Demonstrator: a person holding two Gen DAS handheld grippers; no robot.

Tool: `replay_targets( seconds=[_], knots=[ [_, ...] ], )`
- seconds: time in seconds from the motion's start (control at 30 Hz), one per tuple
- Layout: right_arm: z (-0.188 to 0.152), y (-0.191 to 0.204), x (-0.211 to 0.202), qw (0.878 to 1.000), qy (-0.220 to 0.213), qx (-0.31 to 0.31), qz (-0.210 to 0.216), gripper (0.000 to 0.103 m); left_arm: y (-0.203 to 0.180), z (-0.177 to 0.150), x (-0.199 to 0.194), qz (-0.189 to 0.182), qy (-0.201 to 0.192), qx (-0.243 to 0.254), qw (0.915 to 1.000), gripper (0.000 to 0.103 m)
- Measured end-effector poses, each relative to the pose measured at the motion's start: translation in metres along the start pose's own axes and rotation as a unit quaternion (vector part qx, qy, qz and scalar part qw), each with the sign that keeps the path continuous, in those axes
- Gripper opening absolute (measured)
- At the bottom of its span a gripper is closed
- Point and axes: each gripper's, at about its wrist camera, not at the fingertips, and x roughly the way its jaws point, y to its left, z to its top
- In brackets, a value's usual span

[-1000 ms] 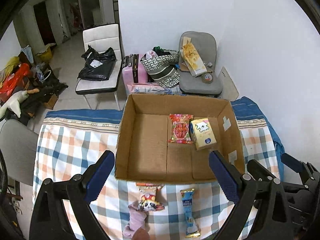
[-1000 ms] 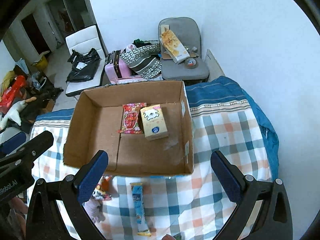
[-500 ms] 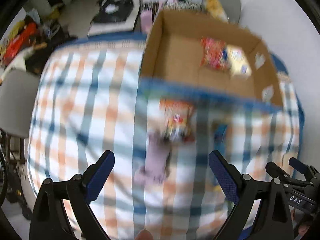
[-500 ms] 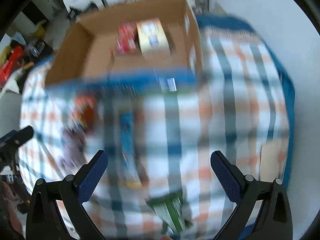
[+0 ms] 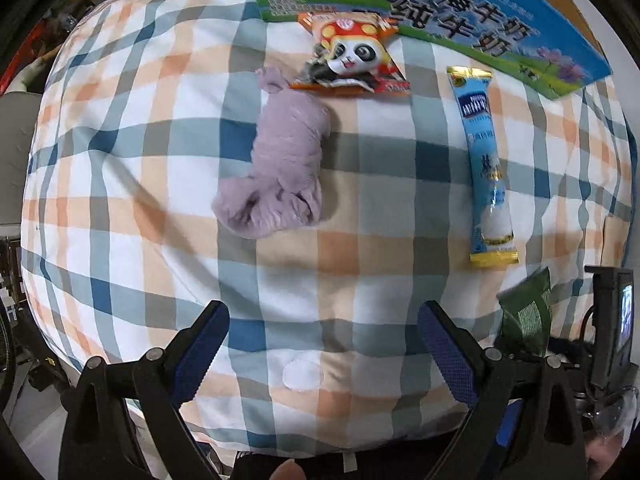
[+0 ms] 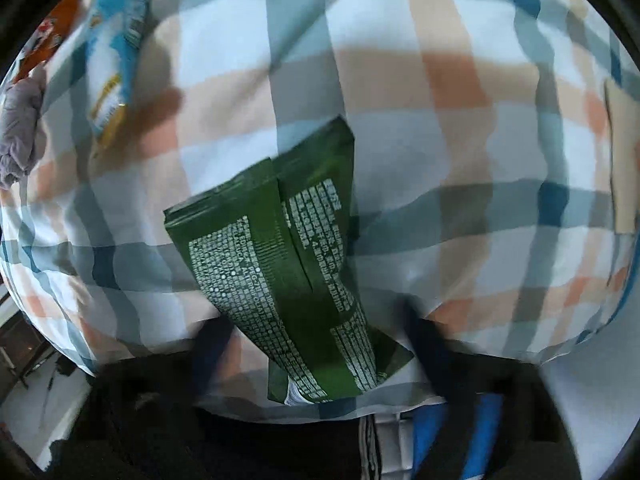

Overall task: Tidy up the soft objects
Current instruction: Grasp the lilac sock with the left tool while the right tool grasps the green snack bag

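Blue-padded and spread wide, the left gripper (image 5: 323,350) hovers empty over the plaid cloth (image 5: 160,184) of the worktop; the right gripper (image 6: 316,364) is smeared by motion, its jaws seemingly either side of the green packet (image 6: 280,264), though whether they pinch it I cannot tell. Judging by this, the step in hand is picking up the next soft item; the left needs to advance and close on the lilac fabric bundle (image 5: 280,164), which will squash easily (grip its thick middle). Beyond lie a panda-face snack packet (image 5: 352,58), a long blue sachet (image 5: 486,164), its print unreadable, and the carton's blue flap (image 5: 460,20), lettered 青海牛奶 纯牛奶; the green packet's white small print is illegible.
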Motion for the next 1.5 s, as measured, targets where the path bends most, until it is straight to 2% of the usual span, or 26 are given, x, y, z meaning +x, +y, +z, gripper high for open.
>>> replay_targets(
  seconds=[0.07,0.13,0.3,0.43,0.57,0.63,0.7,0.77,0.83,0.9,0.97,1.03,1.2,1.23,1.27,1.5],
  knots=[
    [0.0,-0.001,-0.005,1.0,-0.005,0.004,0.007,0.043,0.006,0.005,-0.003,0.002,-0.009,-0.006,0.9999,0.096],
    [0.001,0.0,-0.018,1.0,-0.024,0.002,0.005,0.04,0.013,0.011,-0.006,0.0,-0.018,-0.014,0.9997,0.096],
    [0.01,0.001,-0.054,0.997,-0.074,0.0,0.008,0.038,0.027,0.035,-0.008,-0.002,-0.034,-0.02,0.9992,0.096],
    [0.032,-0.001,-0.062,0.997,-0.081,0.004,-0.004,0.038,0.034,0.059,0.001,-0.001,-0.023,-0.017,0.9996,0.096],
    [0.049,0.0,-0.055,0.997,-0.073,0.012,-0.006,0.038,0.046,0.079,0.027,0.007,0.008,-0.02,0.9997,0.096],
    [0.058,0.001,-0.052,0.998,-0.065,0.009,-0.012,0.038,0.048,0.083,0.04,0.006,0.023,-0.021,0.9995,0.093],
    [0.059,0.002,-0.05,0.998,-0.061,0.007,-0.016,0.04,0.049,0.088,0.051,0.006,0.038,-0.018,0.9991,0.082],
    [0.06,0.003,-0.05,0.998,-0.058,0.008,-0.02,0.041,0.053,0.088,0.057,0.007,0.036,-0.018,0.9992,0.079],
    [0.061,0.0,-0.05,0.998,-0.056,0.012,-0.017,0.042,0.054,0.087,0.054,0.005,0.029,-0.015,0.9995,0.067],
    [0.062,-0.004,-0.051,0.998,-0.053,0.021,-0.001,0.046,0.048,0.087,0.05,0.001,0.026,-0.01,0.9996,0.044],
    [0.064,-0.01,-0.05,0.998,-0.047,0.033,0.019,0.054,0.048,0.083,0.044,-0.001,0.024,-0.009,0.9997,0.035],
    [0.06,-0.015,-0.051,0.998,-0.045,0.042,0.031,0.059,0.048,0.074,0.038,-0.005,0.024,-0.014,0.9996,0.034],
    [0.043,-0.038,-0.047,0.997,-0.046,0.046,0.029,0.058,0.044,0.048,0.041,-0.009,0.029,-0.013,0.9995,0.033],
    [0.045,-0.044,-0.051,0.997,-0.048,0.047,0.028,0.055,0.045,0.045,0.044,-0.006,0.029,-0.015,0.9994,0.033],
    [0.043,-0.046,-0.052,0.997,-0.052,0.048,0.027,0.046,0.046,0.044,0.046,-0.003,0.027,-0.017,0.9995,0.033],
    [0.03,-0.049,-0.07,0.997,-0.067,0.04,0.025,0.037,0.035,0.041,0.024,-0.006,0.002,-0.02,0.9998,0.032]
  ],
)
